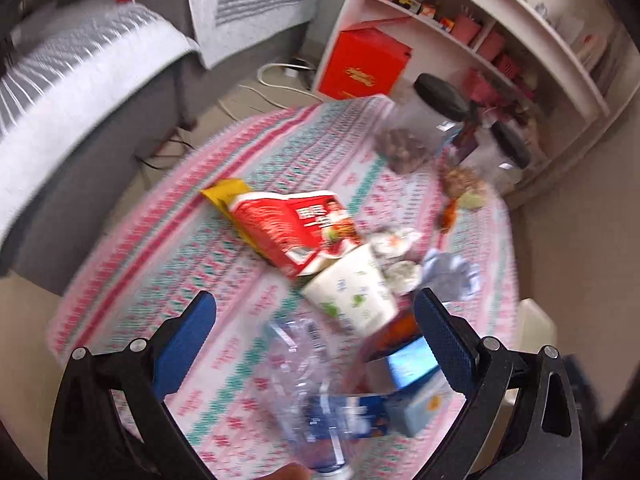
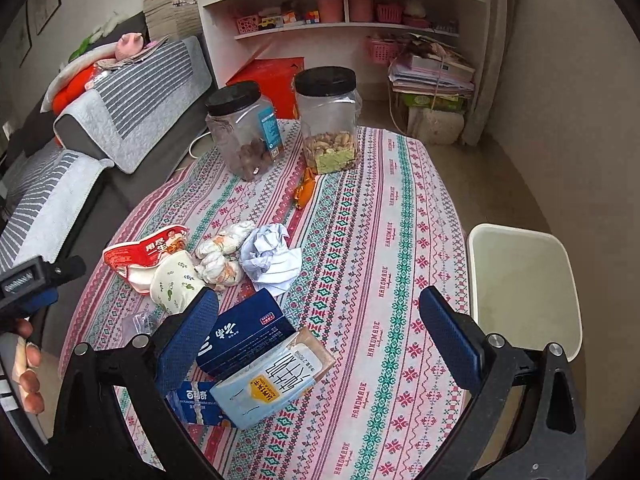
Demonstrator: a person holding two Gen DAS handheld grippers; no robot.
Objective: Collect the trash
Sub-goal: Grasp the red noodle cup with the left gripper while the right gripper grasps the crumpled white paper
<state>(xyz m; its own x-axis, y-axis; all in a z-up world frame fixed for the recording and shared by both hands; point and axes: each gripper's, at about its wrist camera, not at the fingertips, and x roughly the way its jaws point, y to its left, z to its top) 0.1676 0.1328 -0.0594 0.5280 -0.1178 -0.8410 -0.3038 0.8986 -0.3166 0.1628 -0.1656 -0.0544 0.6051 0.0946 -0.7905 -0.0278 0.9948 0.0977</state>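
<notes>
Trash lies on the patterned tablecloth (image 2: 380, 240): a red snack bag (image 2: 140, 250), a crushed paper cup (image 2: 174, 282), crumpled tissues (image 2: 224, 252), crumpled white paper (image 2: 270, 258), a dark blue box (image 2: 244, 334), a milk carton (image 2: 272, 380) and an orange wrapper (image 2: 305, 192). My right gripper (image 2: 320, 332) is open above the boxes, its left finger next to the blue box. My left gripper (image 1: 316, 340) is open over a clear crushed plastic bottle (image 1: 304, 372), with the paper cup (image 1: 352, 292) and red bag (image 1: 296, 224) just beyond. The left view is blurred.
A cream bin (image 2: 524, 288) stands off the table's right edge. Two black-lidded clear jars (image 2: 246, 132) (image 2: 330, 118) stand at the table's far side. A grey sofa (image 2: 80, 152) is to the left, and a white shelf (image 2: 344, 24) and a red box (image 1: 360, 66) behind.
</notes>
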